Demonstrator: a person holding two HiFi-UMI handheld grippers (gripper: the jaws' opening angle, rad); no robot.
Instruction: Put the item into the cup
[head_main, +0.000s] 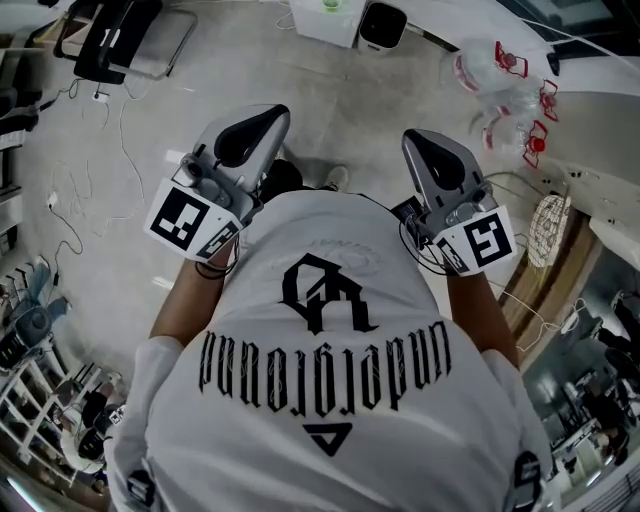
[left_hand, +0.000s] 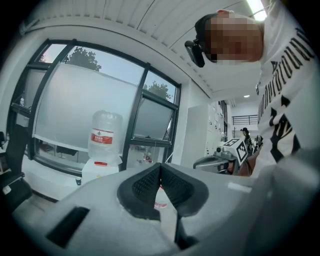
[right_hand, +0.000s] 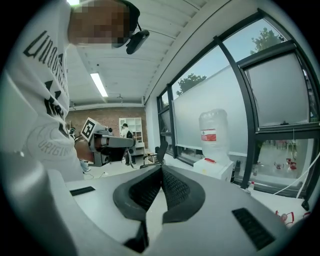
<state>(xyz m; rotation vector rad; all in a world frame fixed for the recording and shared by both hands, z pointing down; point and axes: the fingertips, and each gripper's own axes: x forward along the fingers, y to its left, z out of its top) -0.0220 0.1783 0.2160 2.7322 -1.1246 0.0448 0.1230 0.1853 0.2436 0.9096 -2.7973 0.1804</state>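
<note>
1. The left gripper (head_main: 258, 125) has its jaws fully together. Its ribbed black pads (left_hand: 146, 185) meet at the tip, and nothing is between them.
2. The left forearm (head_main: 185, 298) is bent upward beside the white T-shirt (head_main: 330, 400). It holds this gripper raised in front of the body, above the floor (head_main: 330, 90), with its nose pointing away from the person.
3. The right gripper (head_main: 425, 142) is closed in the same way. Its pads (right_hand: 175, 192) touch each other and it is empty.
4. The right forearm (head_main: 478, 312) is bent like the left one. The two grippers are side by side, about level and well apart.
5. Both gripper views look toward a window (right_hand: 280, 90), with a water bottle (left_hand: 105, 131) on a dispenser (left_hand: 100, 170) in front of it. No view shows the item or the cup.
</note>
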